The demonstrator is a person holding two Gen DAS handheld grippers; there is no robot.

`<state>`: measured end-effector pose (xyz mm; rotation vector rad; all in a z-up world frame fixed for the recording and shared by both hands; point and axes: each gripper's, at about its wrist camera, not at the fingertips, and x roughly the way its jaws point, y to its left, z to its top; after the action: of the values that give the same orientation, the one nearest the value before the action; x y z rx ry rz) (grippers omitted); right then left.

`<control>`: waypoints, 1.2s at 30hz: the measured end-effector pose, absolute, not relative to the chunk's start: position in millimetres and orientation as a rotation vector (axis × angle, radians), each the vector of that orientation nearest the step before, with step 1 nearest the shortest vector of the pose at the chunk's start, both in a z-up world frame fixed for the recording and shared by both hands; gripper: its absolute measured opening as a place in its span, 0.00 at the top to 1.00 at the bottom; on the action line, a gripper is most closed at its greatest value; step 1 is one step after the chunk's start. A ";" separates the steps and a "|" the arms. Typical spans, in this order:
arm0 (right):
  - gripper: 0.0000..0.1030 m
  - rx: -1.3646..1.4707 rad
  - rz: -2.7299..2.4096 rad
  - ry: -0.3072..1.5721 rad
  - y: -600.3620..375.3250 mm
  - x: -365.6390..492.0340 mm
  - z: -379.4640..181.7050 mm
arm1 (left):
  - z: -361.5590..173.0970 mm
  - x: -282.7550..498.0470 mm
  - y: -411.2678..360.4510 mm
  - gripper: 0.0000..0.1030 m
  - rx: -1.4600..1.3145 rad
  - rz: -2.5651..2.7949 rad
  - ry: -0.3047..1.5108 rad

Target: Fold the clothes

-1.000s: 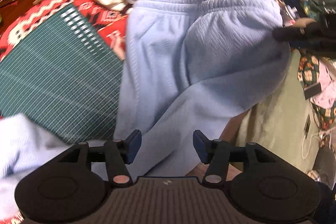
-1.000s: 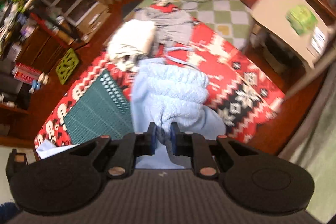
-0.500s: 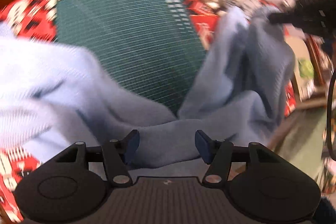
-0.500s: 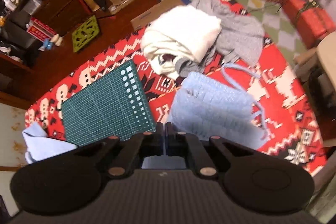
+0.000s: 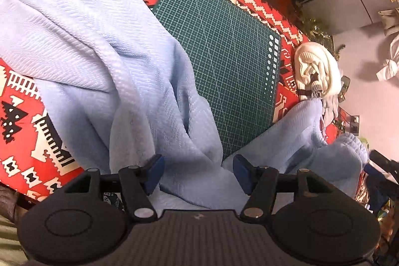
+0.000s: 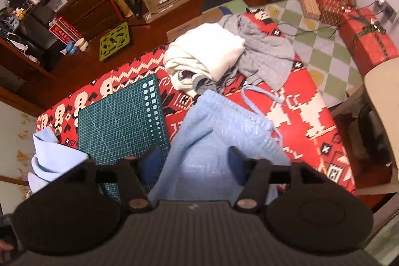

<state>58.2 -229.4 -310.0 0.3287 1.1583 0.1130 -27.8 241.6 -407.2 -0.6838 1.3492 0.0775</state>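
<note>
Light blue sweatpants (image 5: 87, 41) lie crumpled across the red patterned tablecloth (image 5: 22, 116) and the near edge of a green cutting mat (image 5: 224, 54). My left gripper (image 5: 198, 172) stands open just over the bunched leg fabric, holding nothing. In the right wrist view the pants' waistband (image 6: 224, 136) with its drawstring (image 6: 251, 99) rests on the cloth (image 6: 299, 116). My right gripper (image 6: 193, 162) is open above the waistband, the fabric lying between and below its fingers. One leg end (image 6: 52, 156) lies left of the mat (image 6: 122, 116).
A cream garment (image 6: 207, 59) and a grey garment (image 6: 264, 54) are heaped at the table's far side; the cream one (image 5: 316, 69) also shows beyond the mat. Shelves, cardboard boxes and wrapped gift boxes (image 6: 369, 34) surround the table. The table's edge drops off at right.
My right gripper was shut on the waistband and has opened; the pants have dropped onto the table. The left gripper stayed open and swung over the pant legs.
</note>
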 end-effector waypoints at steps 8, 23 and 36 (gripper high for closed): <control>0.17 0.366 -0.008 1.195 -255.7 18.3 -302.7 | -409.7 -30.7 242.8 0.40 -0.663 0.076 1.347; 0.71 0.437 -0.078 1.334 -212.7 20.6 -386.2 | -422.8 -17.8 277.8 0.32 -0.647 0.240 1.348; 0.80 0.466 -0.108 1.322 -236.1 33.1 -386.9 | -401.6 -28.5 300.4 0.20 -0.452 0.394 1.306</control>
<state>33.1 -236.1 -386.9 0.4661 1.3217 -0.1085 -28.5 300.4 -401.6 -0.4525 1.3057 0.3937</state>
